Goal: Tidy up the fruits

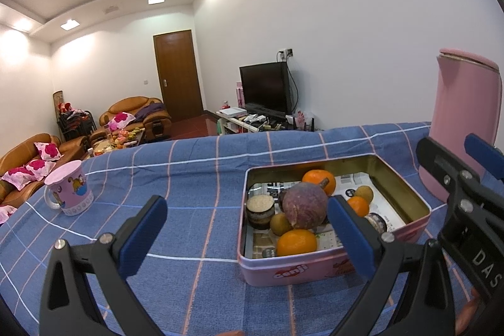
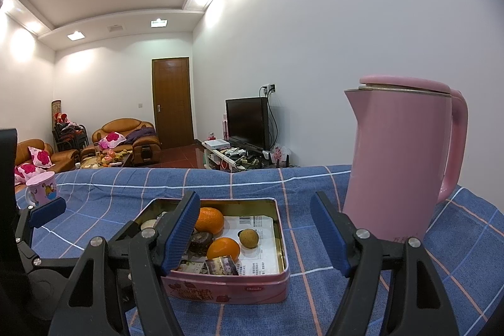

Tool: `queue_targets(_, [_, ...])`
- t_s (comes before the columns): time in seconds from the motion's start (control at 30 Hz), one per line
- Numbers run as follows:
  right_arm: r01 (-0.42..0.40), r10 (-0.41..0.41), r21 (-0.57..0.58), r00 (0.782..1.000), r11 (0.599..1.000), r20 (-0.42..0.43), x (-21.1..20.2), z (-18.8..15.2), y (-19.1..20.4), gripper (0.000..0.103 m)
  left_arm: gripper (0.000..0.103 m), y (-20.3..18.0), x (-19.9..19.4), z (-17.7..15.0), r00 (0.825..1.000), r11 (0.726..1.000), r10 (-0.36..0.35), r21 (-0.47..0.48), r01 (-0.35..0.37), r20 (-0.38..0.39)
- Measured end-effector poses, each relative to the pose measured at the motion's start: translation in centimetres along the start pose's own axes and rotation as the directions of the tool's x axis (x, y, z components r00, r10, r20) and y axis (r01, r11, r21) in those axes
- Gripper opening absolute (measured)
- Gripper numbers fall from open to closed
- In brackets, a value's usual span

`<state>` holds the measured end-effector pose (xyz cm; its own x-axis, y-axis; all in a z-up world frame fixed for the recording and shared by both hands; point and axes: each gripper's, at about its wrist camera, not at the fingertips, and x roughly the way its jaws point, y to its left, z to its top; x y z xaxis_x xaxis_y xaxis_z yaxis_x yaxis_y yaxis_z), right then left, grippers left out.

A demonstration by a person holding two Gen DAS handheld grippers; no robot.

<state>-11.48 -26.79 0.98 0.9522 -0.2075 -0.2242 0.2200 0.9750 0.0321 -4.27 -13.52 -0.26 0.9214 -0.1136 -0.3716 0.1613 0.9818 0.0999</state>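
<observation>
A pink tin box [image 1: 315,271] [image 2: 239,288] sits on the blue checked cloth. It holds oranges [image 1: 296,242] [image 2: 223,248], a big purple fruit [image 1: 305,205], small brown-green fruits [image 1: 279,224] [image 2: 249,238] and wrapped snacks [image 1: 260,208]. My left gripper [image 1: 249,238] is open and empty, just left of the box, its right finger at the box's front. My right gripper [image 2: 255,236] is open and empty, over the box's near right part. The right gripper also shows at the right of the left wrist view [image 1: 463,162].
A tall pink kettle [image 2: 400,159] [image 1: 463,122] stands right of the box. A pink mug [image 1: 70,189] [image 2: 42,188] stands at the far left of the cloth. Beyond the table's far edge are sofas, a TV and a door.
</observation>
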Motion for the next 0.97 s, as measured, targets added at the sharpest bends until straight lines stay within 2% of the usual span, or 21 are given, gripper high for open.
queue_targets(0.6, [0.000,0.000,0.000,1.000,1.000,-0.001,-0.01,0.06,-0.02,0.074,0.103,0.06,0.06,0.03,1.000,1.000,0.003,-0.004,-0.003,-0.005])
queue_targets(0.97, [0.006,-0.006,0.001,1.000,1.000,-0.007,0.26,-0.27,-0.19,0.074,0.103,0.57,0.75,-0.41,0.999,0.999,-0.030,-0.027,0.029,-0.038])
